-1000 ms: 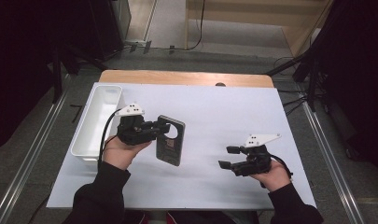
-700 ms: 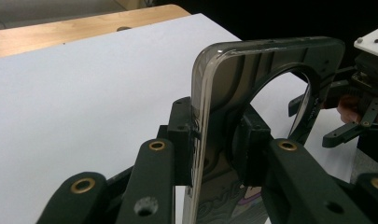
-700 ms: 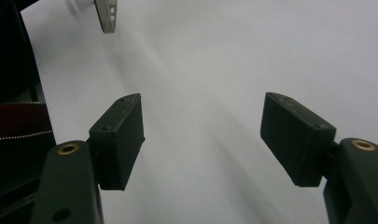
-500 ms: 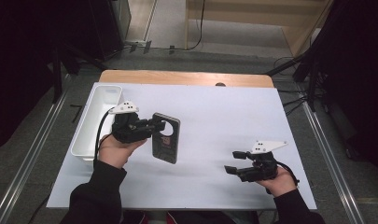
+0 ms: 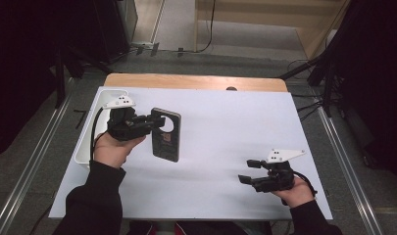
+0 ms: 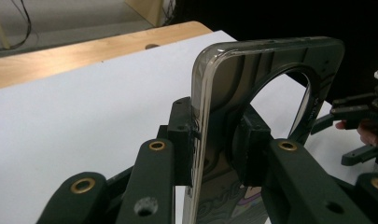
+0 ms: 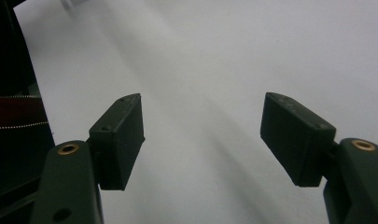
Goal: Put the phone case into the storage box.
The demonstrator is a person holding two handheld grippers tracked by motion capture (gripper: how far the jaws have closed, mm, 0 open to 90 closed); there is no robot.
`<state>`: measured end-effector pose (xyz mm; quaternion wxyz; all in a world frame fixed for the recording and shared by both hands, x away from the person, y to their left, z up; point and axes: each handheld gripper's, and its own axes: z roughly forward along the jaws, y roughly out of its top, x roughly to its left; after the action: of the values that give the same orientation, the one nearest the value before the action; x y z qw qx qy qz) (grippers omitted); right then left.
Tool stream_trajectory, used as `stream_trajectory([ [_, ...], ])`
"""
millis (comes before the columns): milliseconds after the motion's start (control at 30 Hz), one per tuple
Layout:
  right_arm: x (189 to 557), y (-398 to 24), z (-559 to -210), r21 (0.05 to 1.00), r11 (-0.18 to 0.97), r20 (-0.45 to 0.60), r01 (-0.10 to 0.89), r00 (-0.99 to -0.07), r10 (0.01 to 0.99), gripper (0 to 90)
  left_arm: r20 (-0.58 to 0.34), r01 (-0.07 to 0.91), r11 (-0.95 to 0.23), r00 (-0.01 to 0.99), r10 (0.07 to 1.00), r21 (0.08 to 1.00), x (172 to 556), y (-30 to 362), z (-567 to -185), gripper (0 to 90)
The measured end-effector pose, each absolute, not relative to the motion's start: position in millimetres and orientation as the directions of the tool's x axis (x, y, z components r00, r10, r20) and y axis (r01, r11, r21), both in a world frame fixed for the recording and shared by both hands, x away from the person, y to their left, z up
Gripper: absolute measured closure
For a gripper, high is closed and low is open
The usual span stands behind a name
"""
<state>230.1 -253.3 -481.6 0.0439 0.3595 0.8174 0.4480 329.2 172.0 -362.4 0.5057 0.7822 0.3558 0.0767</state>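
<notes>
While the left gripper [image 5: 154,122] has its fingers clamped on the phone case [image 5: 166,134], lifted toward the white tray [image 5: 86,147] at nine o'clock, the right gripper [image 5: 250,171] waits, fingers apart, so lowering the case in comes next.

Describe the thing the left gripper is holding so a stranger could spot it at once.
Start at the white sheet covering the table, then go to its left side beside the white bin. There the left gripper clamps a dark phone case by its edge. A big round hole near its top marks it out.
</notes>
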Motion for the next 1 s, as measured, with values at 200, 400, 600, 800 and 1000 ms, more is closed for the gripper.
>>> stream_trajectory([
  [200, 231, -253, -483, 0.761, 0.348, 0.245, 0.547, -0.74, 0.627, 29.2, -0.238, 0.477, -0.225, 0.728, 0.643, 0.85, 333, 176, -353, 71.4],
  [400, 230, -254, -483, 0.764, 0.345, 0.246, 0.546, -0.74, 0.626, 29.2, -0.232, 0.476, -0.218, 0.716, 0.658, 0.852, 338, 181, -348, 71.4],
  [600, 230, -253, -483, 0.763, 0.35, 0.239, 0.544, -0.74, 0.629, 29.2, -0.228, 0.474, -0.209, 0.708, 0.668, 0.856, 344, 186, -342, 71.4],
  [800, 230, -253, -483, 0.764, 0.349, 0.233, 0.543, -0.737, 0.635, 29.2, -0.233, 0.47, -0.186, 0.696, 0.679, 0.863, 347, 195, -337, 71.4],
  [1000, 230, -253, -483, 0.765, 0.342, 0.242, 0.546, -0.735, 0.633, 29.2, -0.226, 0.468, -0.177, 0.681, 0.697, 0.866, 350, 205, -332, 71.4],
])
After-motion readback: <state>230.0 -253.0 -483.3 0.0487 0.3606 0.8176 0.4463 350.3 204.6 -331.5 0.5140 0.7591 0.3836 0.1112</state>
